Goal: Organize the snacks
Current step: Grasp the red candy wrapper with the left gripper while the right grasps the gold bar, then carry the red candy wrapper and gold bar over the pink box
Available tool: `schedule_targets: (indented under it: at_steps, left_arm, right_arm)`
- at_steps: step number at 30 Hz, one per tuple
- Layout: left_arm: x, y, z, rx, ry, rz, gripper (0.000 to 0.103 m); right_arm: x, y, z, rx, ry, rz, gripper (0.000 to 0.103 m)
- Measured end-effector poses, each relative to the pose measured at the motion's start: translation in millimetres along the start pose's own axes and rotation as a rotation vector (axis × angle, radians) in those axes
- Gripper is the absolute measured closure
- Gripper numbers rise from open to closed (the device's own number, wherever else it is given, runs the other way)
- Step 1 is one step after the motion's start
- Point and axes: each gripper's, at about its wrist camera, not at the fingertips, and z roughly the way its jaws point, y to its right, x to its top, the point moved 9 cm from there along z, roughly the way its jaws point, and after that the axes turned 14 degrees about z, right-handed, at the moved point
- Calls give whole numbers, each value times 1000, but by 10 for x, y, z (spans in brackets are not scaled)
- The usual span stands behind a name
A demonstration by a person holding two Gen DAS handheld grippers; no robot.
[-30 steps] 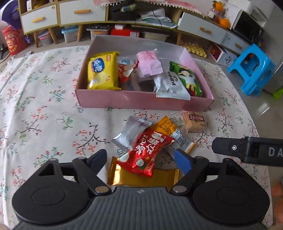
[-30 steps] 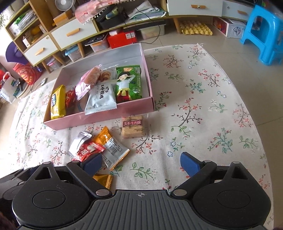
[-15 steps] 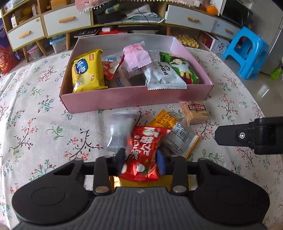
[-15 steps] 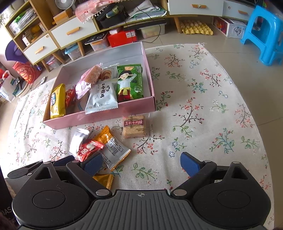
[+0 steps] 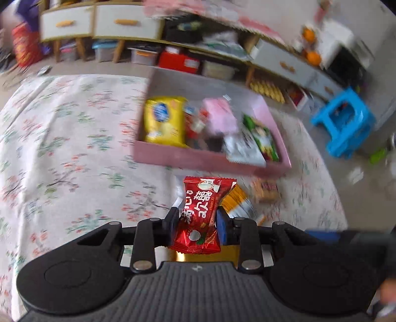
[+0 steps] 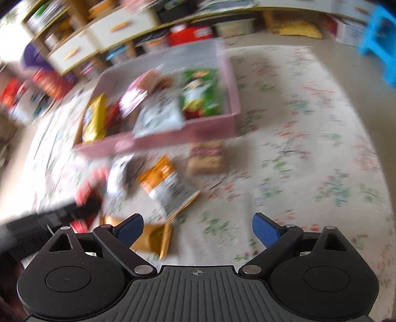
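My left gripper [image 5: 197, 223] is shut on a red snack packet [image 5: 201, 213] and holds it upright above the floral cloth, in front of the pink box [image 5: 198, 159]. The box holds a yellow bag [image 5: 164, 120], a pink packet [image 5: 220, 116], a green bag [image 5: 262, 137] and a white packet [image 5: 243, 151]. My right gripper [image 6: 197, 229] is open and empty over the cloth. An orange-and-white packet [image 6: 168, 185], a silver packet [image 6: 118, 178], a gold packet [image 6: 153, 235] and a brown biscuit pack [image 6: 205, 158] lie in front of the box [image 6: 173, 140]. Both views are motion-blurred.
A low shelf unit with white drawers [image 5: 126, 23] stands behind the table. A blue stool [image 5: 346, 123] is on the floor to the right. The left gripper [image 6: 37, 223] shows at the left edge of the right wrist view.
My left gripper closed on the red packet and lifted it off the pile. Both cameras have swung, the right gripper moving in toward the loose snacks while staying open.
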Motion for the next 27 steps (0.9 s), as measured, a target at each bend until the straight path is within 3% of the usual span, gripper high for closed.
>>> schedule_targets:
  at_steps: [3, 7, 12, 16, 20, 21, 23, 25, 27]
  left_arm:
    - [68, -173, -95, 43, 35, -47, 74]
    - [65, -307, -87, 43, 31, -114, 74]
    - [33, -361, -119, 47, 29, -117, 74]
    - [33, -403, -110, 50, 26, -116, 74]
    - [27, -455, -128, 61, 25, -121, 74]
    - [27, -457, -129, 61, 24, -121, 74]
    - [28, -461, -131, 58, 24, -123, 74]
    - [28, -458, -138, 62, 25, -122, 74]
    - [28, -459, -136, 66, 24, -120, 74]
  right_arm:
    - [-166, -249, 93, 13, -6, -208, 7]
    - [-393, -550, 261, 49, -30, -419, 9]
    - [-446, -763, 390, 85, -20, -523, 21]
    - [-493, -863, 429, 120, -19, -586, 22]
    - [-567, -878, 504, 90, -14, -655, 22]
    - [-558, -876, 490, 90, -18, -643, 27]
    - [-497, -881, 448, 90, -14, -611, 65]
    - [-452, -872, 425, 97, -36, -547, 75]
    - [-460, -872, 397, 103, -40, -525, 75]
